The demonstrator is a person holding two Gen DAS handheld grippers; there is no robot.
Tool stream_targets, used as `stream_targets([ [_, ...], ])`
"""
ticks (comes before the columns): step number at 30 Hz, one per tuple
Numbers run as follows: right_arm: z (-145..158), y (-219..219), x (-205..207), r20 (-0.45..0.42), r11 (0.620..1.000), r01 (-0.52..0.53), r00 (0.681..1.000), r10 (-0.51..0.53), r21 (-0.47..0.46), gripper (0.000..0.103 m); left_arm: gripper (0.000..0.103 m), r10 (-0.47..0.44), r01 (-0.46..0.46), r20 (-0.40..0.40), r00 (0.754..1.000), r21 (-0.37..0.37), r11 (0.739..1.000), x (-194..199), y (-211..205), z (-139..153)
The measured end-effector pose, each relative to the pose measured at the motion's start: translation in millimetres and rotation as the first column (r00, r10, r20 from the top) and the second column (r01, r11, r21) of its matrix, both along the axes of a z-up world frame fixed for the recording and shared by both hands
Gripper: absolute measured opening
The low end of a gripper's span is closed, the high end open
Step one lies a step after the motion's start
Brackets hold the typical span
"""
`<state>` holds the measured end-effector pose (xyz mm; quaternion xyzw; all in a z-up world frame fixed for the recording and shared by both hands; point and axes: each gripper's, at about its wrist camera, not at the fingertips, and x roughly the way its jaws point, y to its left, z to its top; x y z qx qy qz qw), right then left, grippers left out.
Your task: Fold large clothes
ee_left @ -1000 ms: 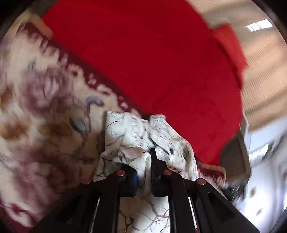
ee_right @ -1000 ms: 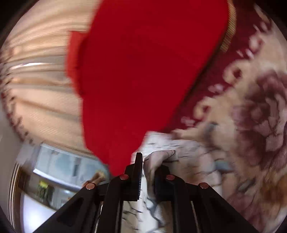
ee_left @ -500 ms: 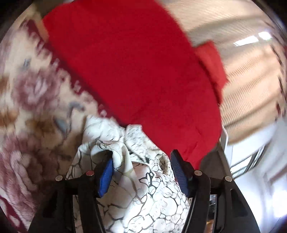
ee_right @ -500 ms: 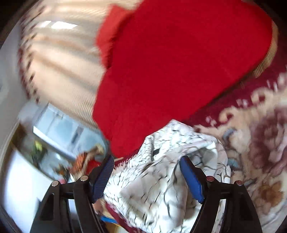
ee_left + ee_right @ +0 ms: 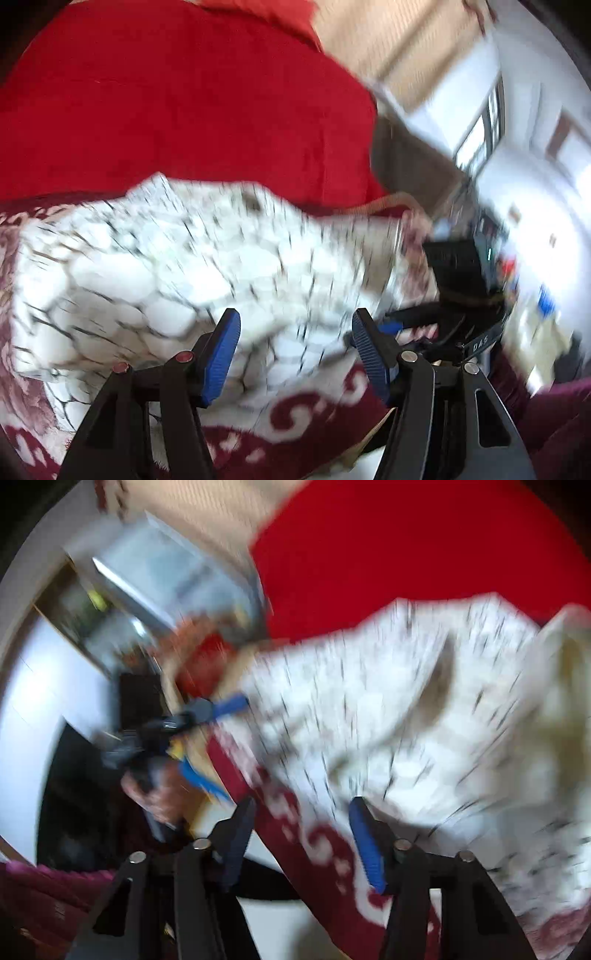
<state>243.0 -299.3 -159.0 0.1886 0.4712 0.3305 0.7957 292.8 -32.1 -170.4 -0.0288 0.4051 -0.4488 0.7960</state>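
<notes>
Garment: white cloth (image 5: pixel 177 266) with a dark crackle print is lying bunched on the patterned rug (image 5: pixel 317 406), its far edge touching the red cover (image 5: pixel 177 103); both views are blurring it.
Garment, right view: the same cloth (image 5: pixel 424 716) is filling the right half of the picture, one fold showing as a grey shadow near its middle.
Left gripper: left gripper (image 5: pixel 295 347) is standing about half open, its blue pads (image 5: pixel 218 354) apart and pressing on nothing; the cloth is showing in the gap between the fingers, but whether it is lying there or further off I cannot tell.
Left gripper, right view: it (image 5: pixel 210 746) is showing at the left of the cloth, blurred, blue pads spread, a hand (image 5: pixel 155 794) gripping its handle.
Right gripper: right gripper (image 5: pixel 301 834) is closing, jaws roughly half apart; between them only the rug's dark red border (image 5: pixel 317 849) is showing, and the cloth is lying just beyond the right finger, not gripped.
Right gripper, left view: it (image 5: pixel 402 325) is sitting at the cloth's right edge, one blue pad visible, the black body and camera block (image 5: pixel 458 266) above it; too blurred to judge the gap.
Rug: cream with dark red scrolls and pinkish flowers, it is running under the cloth and under both grippers.
Red cover: it is spreading across the top of both views behind the cloth.
Room: a bright window (image 5: pixel 480 133) and striped beige ceiling (image 5: pixel 399 51) are smearing past on the right of the left view.
Person: a maroon sleeve (image 5: pixel 48 886) is showing low at the left of the right view.
</notes>
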Motion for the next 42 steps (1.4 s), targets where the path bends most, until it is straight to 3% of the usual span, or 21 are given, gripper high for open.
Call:
stream_targets([
  [2, -11, 5, 6, -0.037, 0.999, 0.008, 0.999, -0.01, -0.051, 0.051, 0.064, 0.014, -0.011, -0.054, 0.998, 0.056, 0.998, 12, -3, -18],
  [3, -11, 3, 8, -0.04, 0.998, 0.015, 0.999, -0.017, -0.054, 0.046, 0.064, 0.034, -0.029, -0.082, 0.996, 0.061, 0.998, 19, 0, -25],
  [7, 23, -21, 16, 0.06, 0.992, 0.12, 0.991, -0.118, -0.032, 0.04, 0.063, 0.104, -0.104, -0.162, 0.981, 0.009, 0.995, 53, 17, -36],
  [11, 45, -45, 44, 0.09, 0.976, 0.219, 0.972, -0.217, -0.015, 0.04, 0.063, 0.221, -0.227, -0.068, 0.973, -0.093, 0.969, 75, 25, -17],
  [14, 50, -53, 69, 0.13, 0.95, 0.306, 0.946, -0.297, -0.056, 0.04, 0.063, 0.366, -0.364, -0.022, 0.931, -0.163, 0.917, 95, 31, -4],
  [16, 50, -64, 86, 0.168, 0.92, 0.388, 0.912, -0.375, -0.054, 0.04, 0.063, 0.458, -0.453, -0.029, 0.889, -0.218, 0.865, 113, 31, 0],
  [19, 47, -94, 105, 0.197, 0.853, 0.522, 0.833, -0.517, 0.03, 0.041, 0.063, 0.539, -0.522, -0.005, 0.842, -0.259, 0.813, 117, 38, 7],
  [22, 46, -121, 103, 0.192, 0.782, 0.613, 0.759, -0.622, 0.111, 0.044, 0.063, 0.551, -0.508, 0.118, 0.826, -0.269, 0.818, 97, 37, 22],
  [25, 47, -138, 91, 0.165, 0.749, 0.636, 0.731, -0.662, 0.188, 0.046, 0.069, 0.532, -0.472, 0.19, 0.825, -0.287, 0.834, 82, 40, 31],
  [30, 61, -118, 70, 0.205, 0.793, 0.598, 0.767, -0.608, 0.117, 0.047, 0.07, 0.453, -0.413, 0.09, 0.887, -0.287, 0.864, 81, 51, 24],
  [33, 66, -102, 59, 0.189, 0.84, 0.539, 0.821, -0.539, 0.057, 0.047, 0.07, 0.359, -0.333, 0.064, 0.931, -0.255, 0.908, 78, 46, 22],
  [35, 61, -95, 60, 0.168, 0.854, 0.518, 0.847, -0.505, -0.044, 0.047, 0.07, 0.358, -0.342, 0.037, 0.933, -0.223, 0.913, 81, 42, 13],
  [37, 46, -93, 67, 0.069, 0.874, 0.471, 0.882, -0.466, -0.12, 0.047, 0.07, 0.356, -0.357, -0.035, 0.934, -0.172, 0.918, 92, 39, -1],
  [39, 37, -101, 71, 0.026, 0.873, 0.471, 0.881, -0.472, -0.125, 0.047, 0.07, 0.374, -0.383, -0.094, 0.923, -0.114, 0.917, 102, 38, -17],
  [42, 37, -114, 69, -0.005, 0.889, 0.44, 0.896, -0.444, -0.13, 0.047, 0.07, 0.444, -0.457, -0.127, 0.887, -0.108, 0.883, 116, 44, -28],
])
